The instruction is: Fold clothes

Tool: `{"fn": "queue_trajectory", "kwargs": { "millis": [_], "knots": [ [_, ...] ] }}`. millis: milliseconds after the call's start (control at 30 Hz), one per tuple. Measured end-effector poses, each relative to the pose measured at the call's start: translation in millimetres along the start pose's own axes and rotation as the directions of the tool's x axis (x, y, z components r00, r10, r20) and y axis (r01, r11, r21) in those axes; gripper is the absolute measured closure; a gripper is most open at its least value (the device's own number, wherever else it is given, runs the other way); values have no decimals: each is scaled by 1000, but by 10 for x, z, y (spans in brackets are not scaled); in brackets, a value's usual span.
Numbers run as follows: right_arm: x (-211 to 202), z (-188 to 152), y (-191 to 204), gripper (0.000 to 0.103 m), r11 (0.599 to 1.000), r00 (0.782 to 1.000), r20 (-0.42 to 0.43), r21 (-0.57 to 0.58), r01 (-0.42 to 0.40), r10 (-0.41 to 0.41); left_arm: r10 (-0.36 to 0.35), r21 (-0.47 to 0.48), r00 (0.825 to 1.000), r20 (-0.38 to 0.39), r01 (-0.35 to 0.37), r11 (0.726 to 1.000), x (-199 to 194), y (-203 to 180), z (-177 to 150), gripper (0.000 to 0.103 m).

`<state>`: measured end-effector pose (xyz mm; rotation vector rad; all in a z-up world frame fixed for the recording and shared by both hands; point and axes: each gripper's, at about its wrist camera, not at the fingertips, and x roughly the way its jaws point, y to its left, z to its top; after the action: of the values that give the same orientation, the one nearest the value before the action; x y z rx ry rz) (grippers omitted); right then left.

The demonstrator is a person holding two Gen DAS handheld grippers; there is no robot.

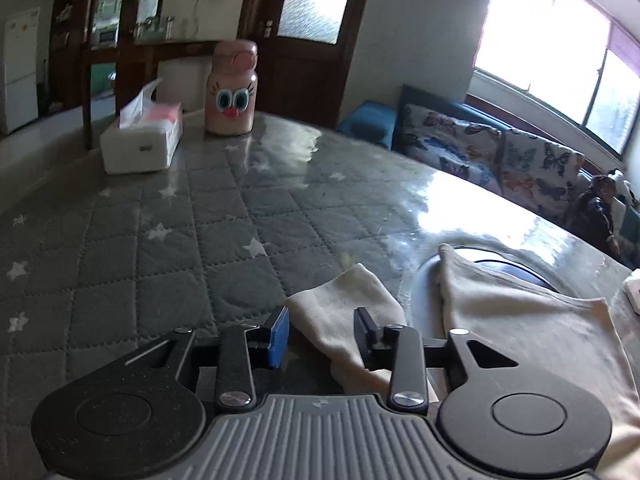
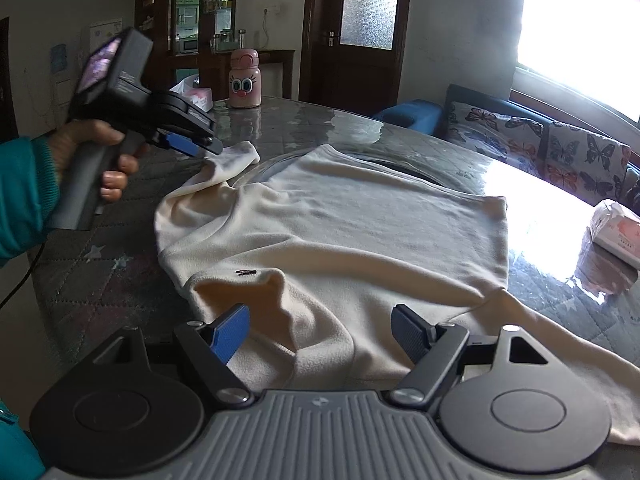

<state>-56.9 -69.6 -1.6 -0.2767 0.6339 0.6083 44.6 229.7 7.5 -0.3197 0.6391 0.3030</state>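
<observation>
Grey quilted worktop (image 2: 100,276) with white stars carries a cream top (image 2: 340,232) spread flat at its near right. Left tongs (image 1: 322,330) stand wide astride its sleeve (image 1: 348,312); right tongs (image 2: 320,330) gape wide over the near edge. Far left stand a pink bottle (image 1: 232,88) and tissue box (image 1: 140,140).

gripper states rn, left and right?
Left gripper: open, straddling the cream sleeve, not clamped.
Right gripper: open over the cream top, holding nothing.
</observation>
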Motion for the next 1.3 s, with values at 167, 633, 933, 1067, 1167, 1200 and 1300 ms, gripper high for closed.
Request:
{"fn": "queue_trajectory", "kwargs": {
  "millis": [167,633,933,1067,1167,1200,1300],
  "knots": [
    [-14,29,10,23,1000,1000,5,-8,-7,7,27,-20,999,31,-26,999,-26,70,-40,98],
    [-23,44,-98,32,1000,1000,0,9,-7,7,250,-152,957,147,-228,962,-681,945,-145,99],
    [50,-52,-75,59,999,998,-61,-20,-27,26,301,-77,953,48,-296,952,-617,1076,-370,93],
    [-8,-84,-22,60,998,998,-62,-66,-13,9,254,-1,965,66,-254,967,-724,913,-356,84],
    [-35,-74,26,60,995,999,-53,-99,-8,3,111,119,991,74,-119,986,-841,600,-466,66],
    [-32,-72,44,60,994,999,-52,-110,-7,2,57,163,996,71,-68,984,-881,483,-514,66],
    [-5,-80,88,67,990,998,-57,-141,-2,-6,-103,290,994,47,85,953,-1000,133,-660,62]
  ]
}}
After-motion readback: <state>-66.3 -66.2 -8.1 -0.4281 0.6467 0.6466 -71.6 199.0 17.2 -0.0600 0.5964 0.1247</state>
